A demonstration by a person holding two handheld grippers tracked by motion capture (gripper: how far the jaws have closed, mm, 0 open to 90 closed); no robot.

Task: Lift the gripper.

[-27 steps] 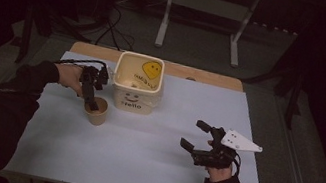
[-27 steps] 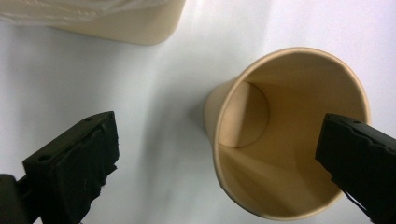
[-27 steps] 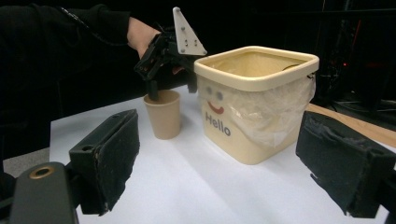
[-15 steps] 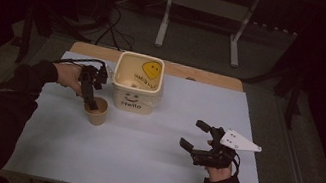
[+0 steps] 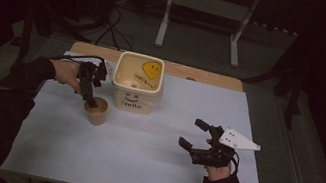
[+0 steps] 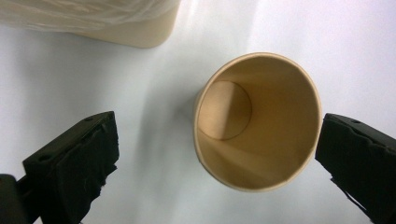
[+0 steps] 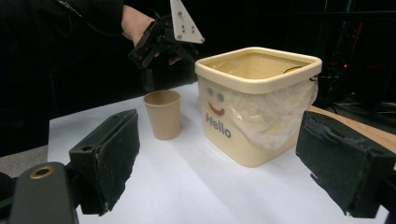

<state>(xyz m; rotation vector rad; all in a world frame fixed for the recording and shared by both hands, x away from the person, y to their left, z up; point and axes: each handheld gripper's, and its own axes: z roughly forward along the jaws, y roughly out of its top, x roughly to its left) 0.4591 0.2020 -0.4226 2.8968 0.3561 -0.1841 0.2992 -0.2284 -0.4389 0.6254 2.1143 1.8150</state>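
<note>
On the white table (image 5: pixel 137 168), beside the cream bin (image 5: pixel 137 87), the left gripper (image 6: pixel 215 149) hangs spread wide over the upright paper cup (image 6: pixel 259 119), so next it probably must close on the rim.

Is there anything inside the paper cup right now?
No, the left gripper view looks straight down into the paper cup and shows only its bare brown bottom and inner wall.

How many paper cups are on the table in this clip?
1. The paper cup stands upright and empty on the white table, just in front of the cream bin, with the open left gripper above it. The bin could hide more behind or inside it.
</note>
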